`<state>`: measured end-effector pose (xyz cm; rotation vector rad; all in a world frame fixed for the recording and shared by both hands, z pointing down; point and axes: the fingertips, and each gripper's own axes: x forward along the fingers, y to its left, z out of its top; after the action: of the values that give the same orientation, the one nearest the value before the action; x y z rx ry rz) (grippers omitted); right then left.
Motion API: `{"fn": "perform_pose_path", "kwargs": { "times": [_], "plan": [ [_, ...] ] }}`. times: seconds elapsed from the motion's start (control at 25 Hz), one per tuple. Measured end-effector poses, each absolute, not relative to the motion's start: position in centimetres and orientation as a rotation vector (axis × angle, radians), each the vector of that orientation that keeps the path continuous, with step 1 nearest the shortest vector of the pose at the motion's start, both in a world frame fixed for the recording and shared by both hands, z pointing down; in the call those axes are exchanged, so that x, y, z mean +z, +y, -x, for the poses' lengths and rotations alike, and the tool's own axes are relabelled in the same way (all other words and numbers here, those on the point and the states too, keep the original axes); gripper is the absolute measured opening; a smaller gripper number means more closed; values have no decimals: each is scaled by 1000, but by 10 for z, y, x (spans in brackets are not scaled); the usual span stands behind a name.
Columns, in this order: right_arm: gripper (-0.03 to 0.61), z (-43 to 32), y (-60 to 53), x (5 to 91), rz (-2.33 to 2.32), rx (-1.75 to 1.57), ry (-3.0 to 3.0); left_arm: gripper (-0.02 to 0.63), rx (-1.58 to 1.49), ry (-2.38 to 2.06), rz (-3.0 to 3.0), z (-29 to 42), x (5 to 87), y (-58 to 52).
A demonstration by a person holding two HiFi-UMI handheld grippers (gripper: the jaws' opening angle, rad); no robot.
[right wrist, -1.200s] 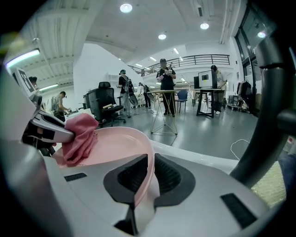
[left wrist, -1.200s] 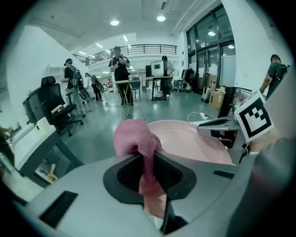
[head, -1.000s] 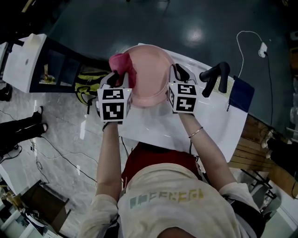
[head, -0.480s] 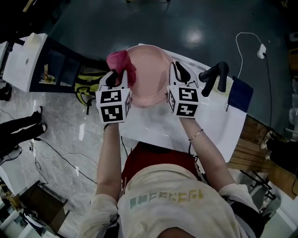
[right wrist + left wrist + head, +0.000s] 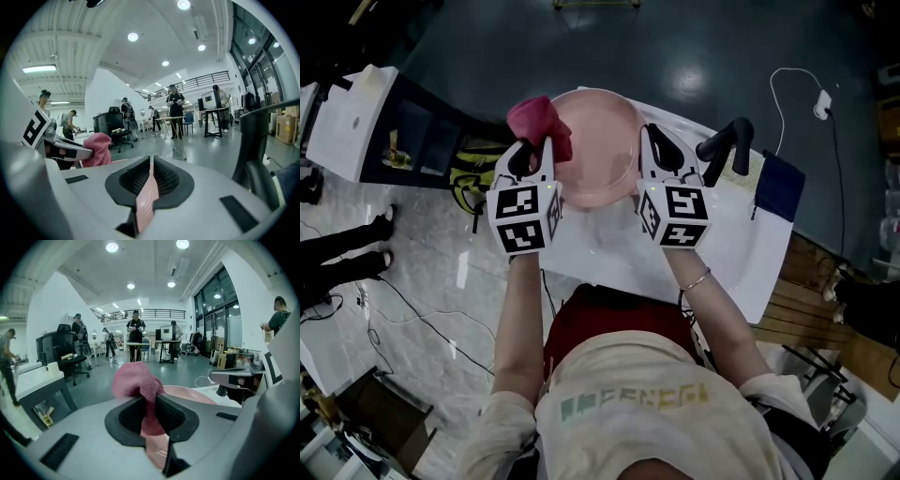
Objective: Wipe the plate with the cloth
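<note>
Two pairs of jaws are working at opposite sides of one dish. The left gripper [image 5: 150, 405] is pinching a crumpled pink-red terry cloth [image 5: 136, 380] between its black ribbed pads. The pads are standing only narrowly apart. The cloth is bulging above the fingertips and trailing down between them, where a paler pink strip is showing just below it. Whether that strip is also being pinched, I cannot tell. The right gripper [image 5: 151, 174] is clamping edge-on the rim of the round, pale pink plastic plate [image 5: 145, 199], its pads closing tight on the thin edge. In the head view the plate is sitting between the two grippers, the left one at its left rim and the right one at its right rim. The cloth is lying against the plate's upper-left edge. The plate is hanging over the far side of a white table [image 5: 727, 239]. A black curved handle [image 5: 727, 145] is lying just beside the right gripper, and a dark blue cloth [image 5: 780, 187] is resting near the table's right end.
</note>
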<state>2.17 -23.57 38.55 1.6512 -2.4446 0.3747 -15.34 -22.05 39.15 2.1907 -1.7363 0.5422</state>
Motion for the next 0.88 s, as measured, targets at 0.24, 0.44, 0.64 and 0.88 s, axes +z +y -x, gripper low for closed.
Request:
{"fn": "perform_pose_path", "kwargs": {
  "times": [0.24, 0.44, 0.64, 0.88],
  "plan": [
    [40, -21, -214, 367, -1646, 336, -2496, 67, 501, -1758, -2225, 151, 374, -203],
    [38, -22, -194, 350, -1633, 309, -2533, 67, 460, -1769, -2256, 147, 356, -187],
    [38, -21, -171, 336, -1591, 306, -2588, 67, 415, -1780, -2287, 144, 344, -168],
    [38, -21, -144, 325, -1544, 305, -2628, 67, 365, -1792, -2296, 145, 334, -143]
  ]
}}
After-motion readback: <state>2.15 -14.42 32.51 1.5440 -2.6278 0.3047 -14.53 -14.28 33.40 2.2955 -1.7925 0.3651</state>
